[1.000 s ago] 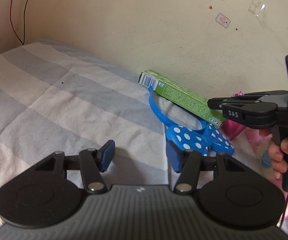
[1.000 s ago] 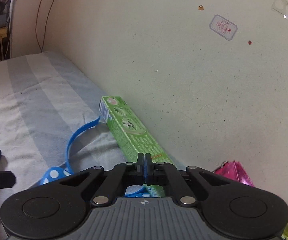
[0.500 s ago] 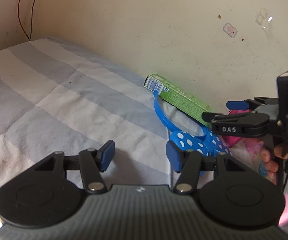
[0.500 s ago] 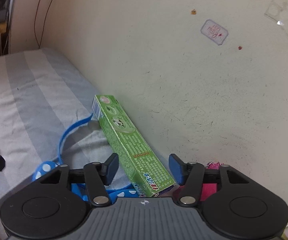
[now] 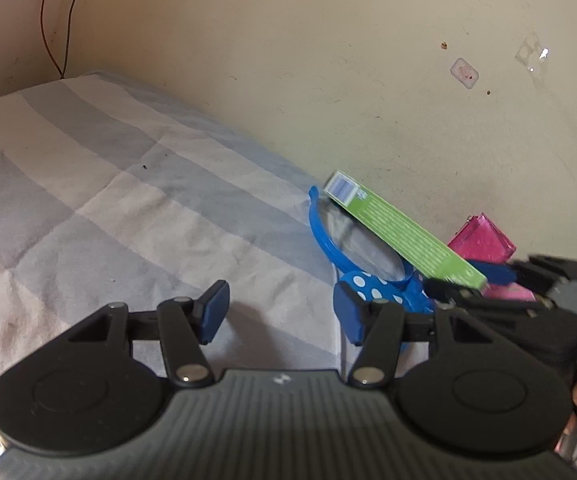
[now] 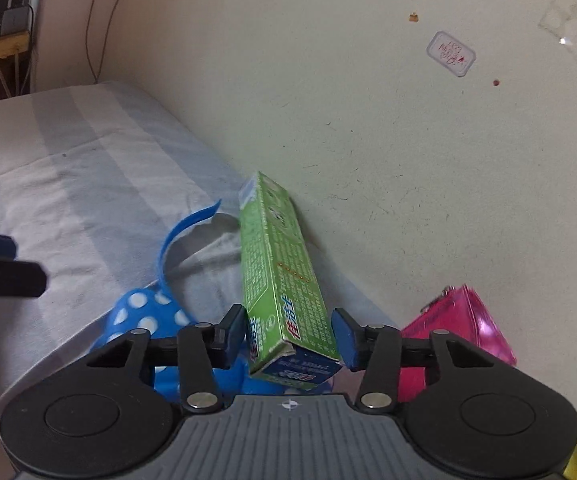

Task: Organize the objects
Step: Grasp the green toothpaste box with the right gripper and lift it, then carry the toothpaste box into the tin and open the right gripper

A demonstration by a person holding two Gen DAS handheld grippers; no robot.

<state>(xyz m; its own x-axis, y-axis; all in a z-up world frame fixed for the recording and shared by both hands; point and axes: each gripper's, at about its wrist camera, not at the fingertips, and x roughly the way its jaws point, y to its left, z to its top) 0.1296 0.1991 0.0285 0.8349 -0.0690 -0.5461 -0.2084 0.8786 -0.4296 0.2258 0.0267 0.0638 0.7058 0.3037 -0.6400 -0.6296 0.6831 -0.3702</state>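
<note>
the green toothpaste box [image 6: 282, 276] lies on the bed [image 6: 68, 184] with its long side along the wall [image 6: 368, 120], its near end just between the pads of the right tongs [image 6: 288, 336]. those tongs stand apart, one pad on each side of the box end, not yet pressing on it as far as the right wrist view shows. under and beside the box lies a blue headband [image 6: 168, 248] with a white-dotted bow [image 6: 144, 312]; whether the box rests on the band cannot be told. a shiny pink pouch [image 6: 460, 324] sits just to the right, against the wall.

the left tongs [image 5: 280, 312] hang apart over bare striped bedding, near the bow but holding nothing.

the step in hand looks like the grasp of the box by the right tongs. the next move likely calls for bringing the pads together squarely on the narrow sides of the box, then lifting clear of the headband so the band is not dragged along. the cardboard is light and may crush or slip if pinched at the very end.
</note>
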